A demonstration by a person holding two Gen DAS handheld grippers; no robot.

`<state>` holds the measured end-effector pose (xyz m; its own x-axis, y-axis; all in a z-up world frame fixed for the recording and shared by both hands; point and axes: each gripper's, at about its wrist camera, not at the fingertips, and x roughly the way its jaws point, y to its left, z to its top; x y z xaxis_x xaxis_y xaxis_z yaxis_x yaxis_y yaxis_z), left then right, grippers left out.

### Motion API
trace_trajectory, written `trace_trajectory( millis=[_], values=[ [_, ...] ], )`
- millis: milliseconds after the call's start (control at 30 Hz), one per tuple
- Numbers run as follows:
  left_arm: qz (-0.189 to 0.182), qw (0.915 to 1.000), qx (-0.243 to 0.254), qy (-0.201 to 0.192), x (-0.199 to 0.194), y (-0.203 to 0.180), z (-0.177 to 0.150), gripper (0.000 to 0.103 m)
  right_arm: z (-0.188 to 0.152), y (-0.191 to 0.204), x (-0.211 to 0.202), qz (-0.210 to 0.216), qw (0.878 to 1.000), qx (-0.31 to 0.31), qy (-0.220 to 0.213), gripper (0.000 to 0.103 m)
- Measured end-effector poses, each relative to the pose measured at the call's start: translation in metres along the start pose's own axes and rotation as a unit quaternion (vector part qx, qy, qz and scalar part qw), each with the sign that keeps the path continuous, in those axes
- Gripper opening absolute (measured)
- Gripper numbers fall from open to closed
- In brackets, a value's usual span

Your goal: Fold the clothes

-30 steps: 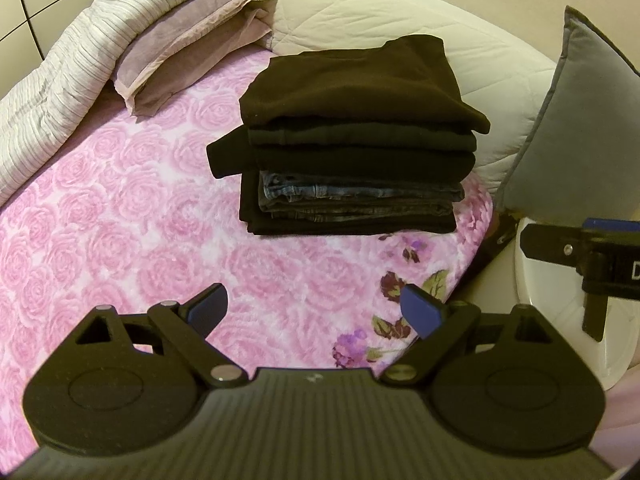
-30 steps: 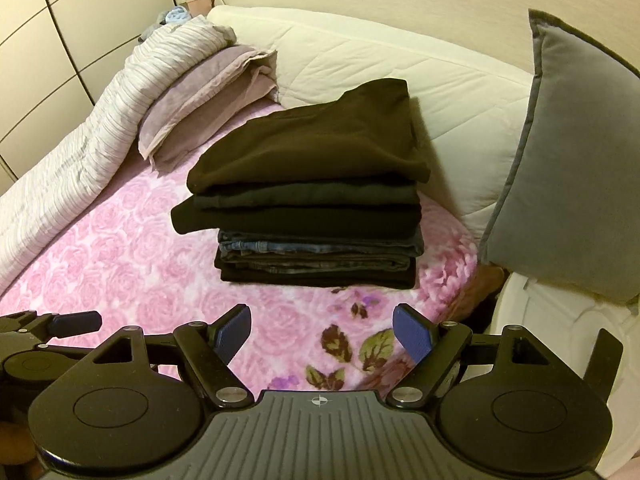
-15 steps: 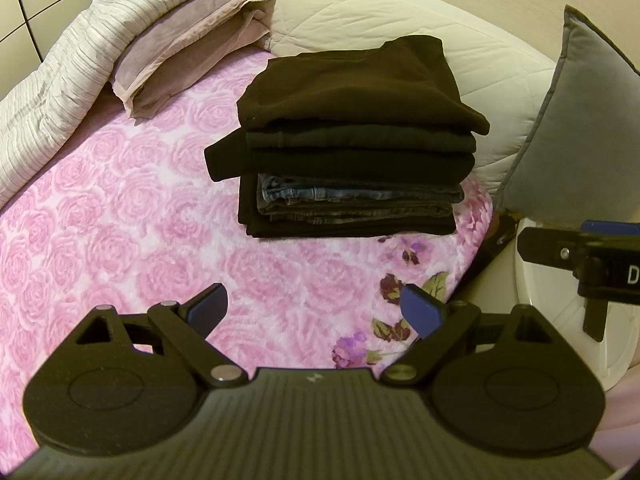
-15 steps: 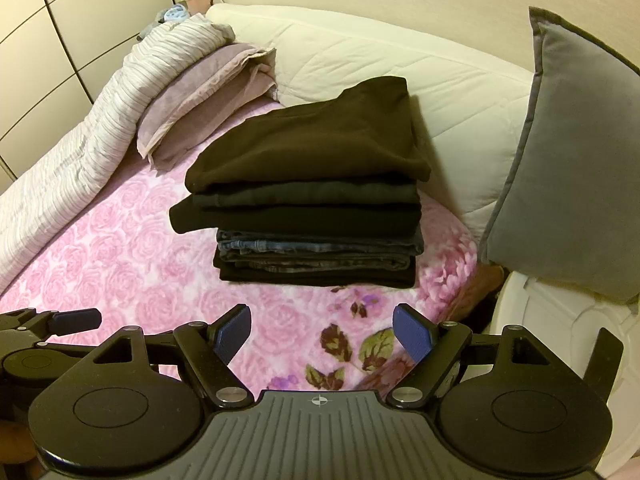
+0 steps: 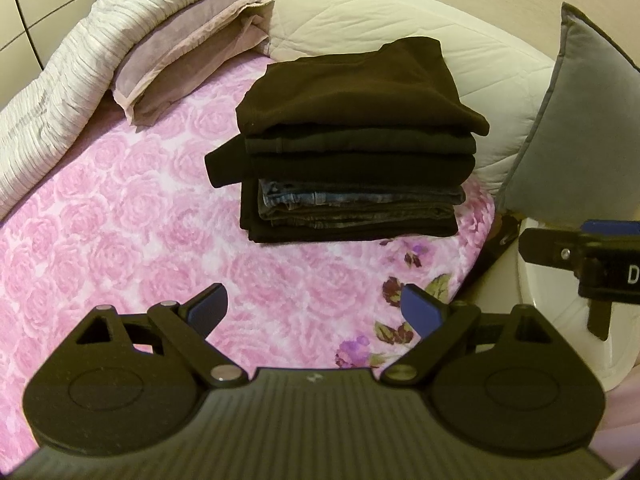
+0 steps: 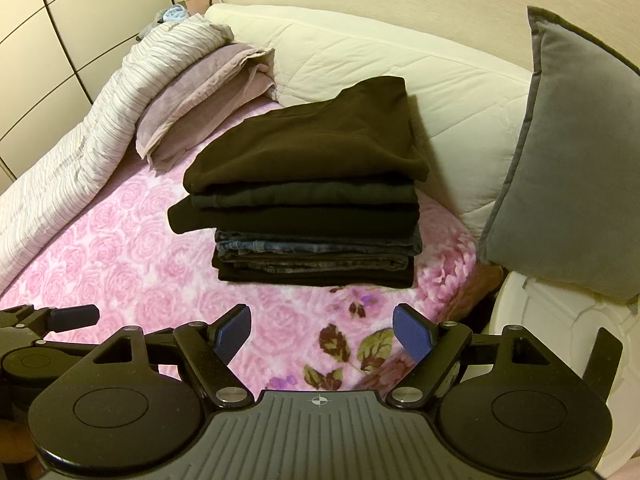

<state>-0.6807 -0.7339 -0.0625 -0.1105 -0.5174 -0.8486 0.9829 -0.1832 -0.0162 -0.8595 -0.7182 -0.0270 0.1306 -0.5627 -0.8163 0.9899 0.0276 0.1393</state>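
Note:
A neat stack of folded dark clothes [image 5: 352, 148] sits on the pink rose bedspread [image 5: 120, 220]: a brown top on top, dark garments under it, jeans near the bottom. It also shows in the right wrist view [image 6: 312, 192]. My left gripper [image 5: 316, 312] is open and empty, held above the bedspread in front of the stack. My right gripper [image 6: 322, 334] is open and empty, also short of the stack. The right gripper's side shows at the right of the left wrist view [image 5: 580, 256], and the left gripper at the left of the right wrist view [image 6: 52, 320].
A grey cushion [image 6: 568, 160] stands right of the stack. A cream quilted headboard [image 6: 400, 64] runs behind it. A mauve pillow [image 5: 188, 52] and a striped rolled duvet [image 5: 80, 80] lie at the back left. A white object [image 6: 560, 328] sits off the bed's right edge.
Both views have shifted only slightly; the stack sits a touch left of where it was. Both grippers stay open and empty.

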Motion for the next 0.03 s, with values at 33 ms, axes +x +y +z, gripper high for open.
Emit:
trace_trajectory(
  millis=[33],
  values=[
    [0.000, 1.0000, 0.000, -0.002, -0.0005, -0.0002, -0.0001, 0.092, -0.0002, -0.0005, -0.0001, 0.000, 1.000, 0.000, 0.000, 0.081]
  ],
)
